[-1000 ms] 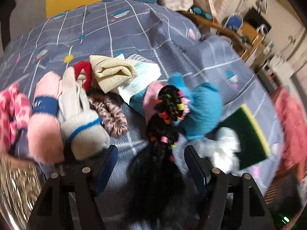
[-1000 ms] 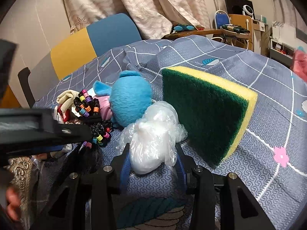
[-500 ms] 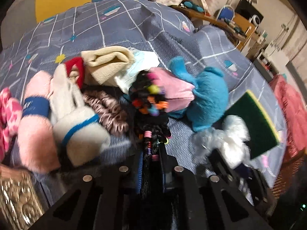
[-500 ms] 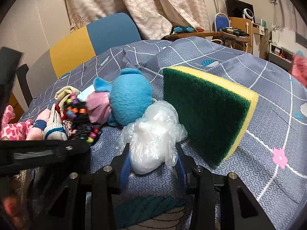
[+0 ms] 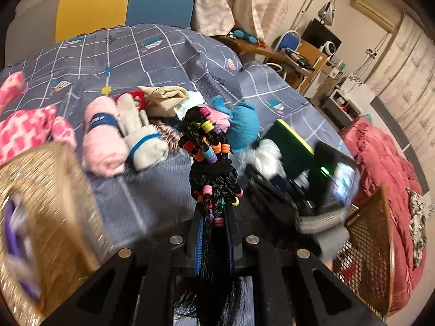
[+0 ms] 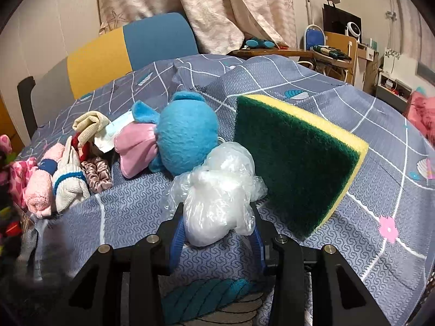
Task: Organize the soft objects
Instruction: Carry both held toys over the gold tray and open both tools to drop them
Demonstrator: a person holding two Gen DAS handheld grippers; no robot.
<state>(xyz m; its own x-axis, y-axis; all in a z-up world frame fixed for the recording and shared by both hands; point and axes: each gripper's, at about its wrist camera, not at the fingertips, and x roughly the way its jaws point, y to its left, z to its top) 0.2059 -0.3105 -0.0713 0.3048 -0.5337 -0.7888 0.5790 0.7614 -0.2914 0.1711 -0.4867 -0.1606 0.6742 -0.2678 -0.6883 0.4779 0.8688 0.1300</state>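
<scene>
My left gripper [image 5: 213,233] is shut on a black hair braid with coloured beads [image 5: 208,152] and holds it up above the grey-blue bedspread [image 5: 152,57]. My right gripper [image 6: 216,233] has its fingers on both sides of a crumpled clear plastic bag [image 6: 217,190] that rests on the bedspread [image 6: 299,81]. A blue plush toy with a pink bow [image 6: 185,141] and a green-and-yellow sponge [image 6: 296,168] lie just behind the bag. Pink and cream socks [image 5: 122,133], a beige cloth [image 5: 165,97] and a pink checked plush [image 5: 24,130] lie to the left.
A gold wicker basket [image 5: 40,217] stands at the near left and a second wire basket [image 5: 367,258] at the near right. A pink blanket [image 5: 386,163] lies to the right. A yellow-and-blue chair back [image 6: 130,49] stands behind the bed. A satin scrunchie [image 6: 96,174] lies by the socks.
My left gripper closed on the beaded braid and lifted it up and back from the pile. The right gripper and the plastic bag have stayed put.
</scene>
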